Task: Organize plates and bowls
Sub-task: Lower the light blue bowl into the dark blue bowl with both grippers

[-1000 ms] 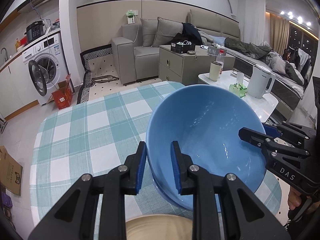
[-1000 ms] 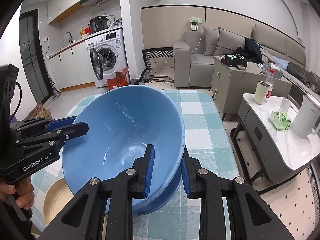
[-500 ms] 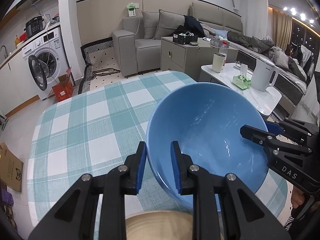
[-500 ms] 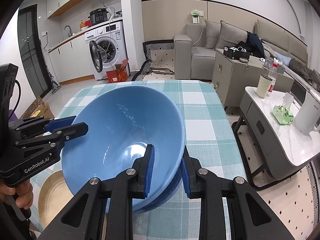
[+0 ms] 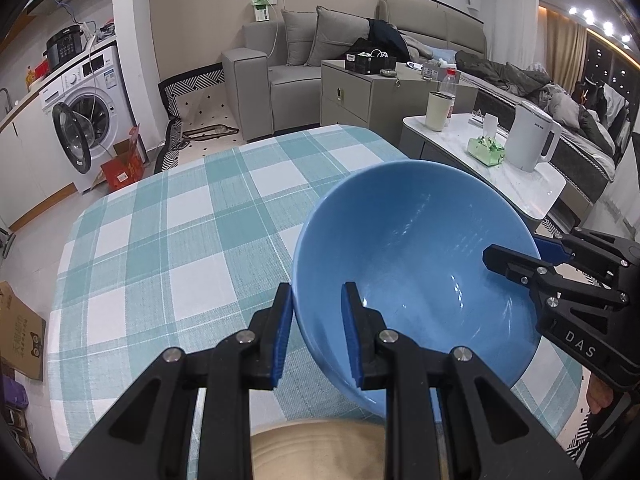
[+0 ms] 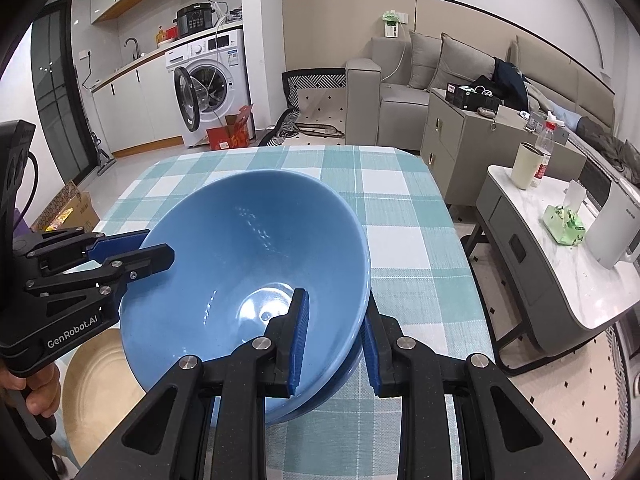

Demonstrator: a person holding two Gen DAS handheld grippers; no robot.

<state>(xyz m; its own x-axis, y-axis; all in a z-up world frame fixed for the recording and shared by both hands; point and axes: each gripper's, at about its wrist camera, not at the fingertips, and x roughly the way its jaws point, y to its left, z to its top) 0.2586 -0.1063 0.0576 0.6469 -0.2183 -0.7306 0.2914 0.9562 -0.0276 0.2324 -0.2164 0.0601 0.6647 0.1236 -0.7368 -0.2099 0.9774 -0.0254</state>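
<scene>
Both grippers, left gripper (image 5: 316,334) and right gripper (image 6: 334,344), clamp opposite rims of the blue bowl (image 6: 248,276) just above a second blue bowl (image 6: 340,380) on the checked tablecloth (image 5: 168,240), so lower evenly, seat it level, then release together.

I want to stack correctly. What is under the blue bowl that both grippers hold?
A second blue bowl's rim shows directly beneath the held blue bowl. The rest of it is covered.
</scene>
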